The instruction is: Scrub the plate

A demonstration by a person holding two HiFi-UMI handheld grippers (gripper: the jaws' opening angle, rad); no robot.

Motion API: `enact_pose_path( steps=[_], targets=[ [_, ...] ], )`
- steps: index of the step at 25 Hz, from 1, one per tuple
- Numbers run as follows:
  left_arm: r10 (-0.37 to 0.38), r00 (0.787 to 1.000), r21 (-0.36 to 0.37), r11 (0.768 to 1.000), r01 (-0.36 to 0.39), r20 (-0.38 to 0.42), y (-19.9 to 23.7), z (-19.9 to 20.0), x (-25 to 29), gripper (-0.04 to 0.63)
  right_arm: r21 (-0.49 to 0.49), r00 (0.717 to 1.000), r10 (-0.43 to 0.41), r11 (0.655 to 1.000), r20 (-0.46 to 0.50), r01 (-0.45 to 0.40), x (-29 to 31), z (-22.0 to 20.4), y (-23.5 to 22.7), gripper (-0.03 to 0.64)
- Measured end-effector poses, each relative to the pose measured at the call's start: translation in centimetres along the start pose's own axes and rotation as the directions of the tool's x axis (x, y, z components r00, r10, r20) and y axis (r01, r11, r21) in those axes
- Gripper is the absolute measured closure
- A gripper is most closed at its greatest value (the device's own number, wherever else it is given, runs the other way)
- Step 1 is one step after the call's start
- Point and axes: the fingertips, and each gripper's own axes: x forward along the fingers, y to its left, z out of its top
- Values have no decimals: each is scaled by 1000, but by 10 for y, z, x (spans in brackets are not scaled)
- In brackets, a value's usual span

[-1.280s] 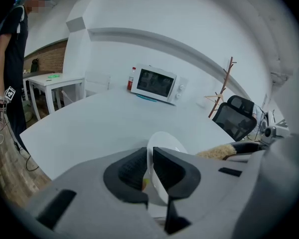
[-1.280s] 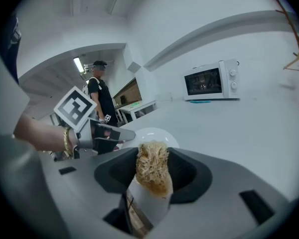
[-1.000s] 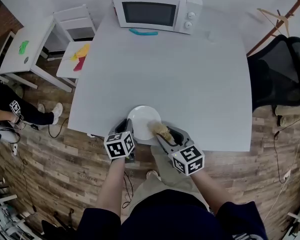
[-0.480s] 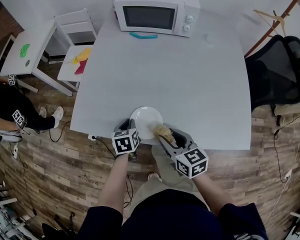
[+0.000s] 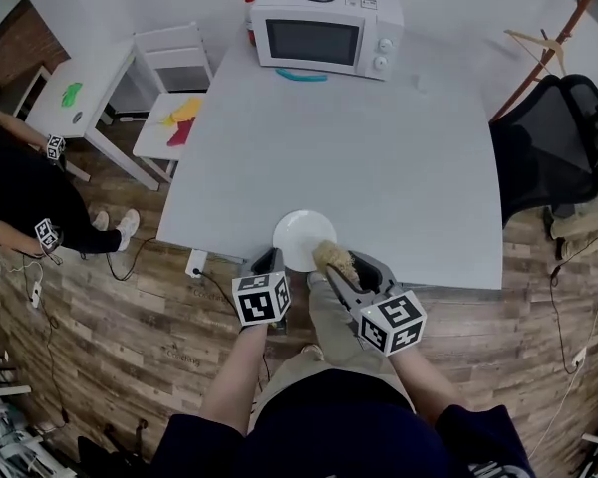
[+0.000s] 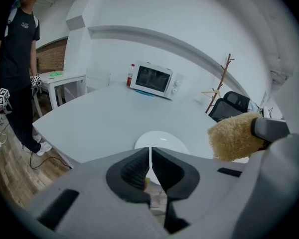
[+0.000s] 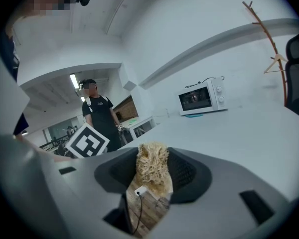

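The plate sits at the near edge of the table. The left gripper, whose jaws have just been closing, pinches the plate's rim. The right gripper clamps a fibrous scrubber. I think it is best to hold the rim firmly and rub in small circles.

You're working on a plate that's looking smooth, white and glossy, catching 1 small highlight. The scrub pad is reading as coarse, tan, tangled fibre, dry and matt. Your right gripper is showing a grey, smooth, matt plastic shell, with 2 dark ribbed pads looking rubbery. Its marker cube is carrying flat, matt black-and-white print. The table is coming across as pale grey, smooth, with a low sheen. The floor is showing wood planks, grained and matt. The microwave is looking like smooth white casing with a dark, glossy door.
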Motion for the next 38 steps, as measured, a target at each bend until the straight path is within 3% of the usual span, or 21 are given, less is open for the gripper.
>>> enact_pose_path(
  steps=[6, 20, 26, 38],
  targets=[
    [9, 998, 37, 999, -11, 55, -7, -1, -32, 574, -22, 999, -2, 1000, 32, 3, -11, -5, 22, 436],
    [-72, 986, 22, 997, 69, 148, -41, -15, -124, 577, -34, 998, -23, 999, 51, 25, -63, -33, 65, 436],
    [-82, 983, 31, 996, 78, 162, -48, -21, -143, 577, -111, 998, -11, 994, 67, 18, -72, -26, 81, 437],
    [-95, 978, 21, 995, 93, 186, -52, -22, -155, 577, -147, 996, 19, 989, 83, -6, -72, -14, 94, 437]
  ],
)
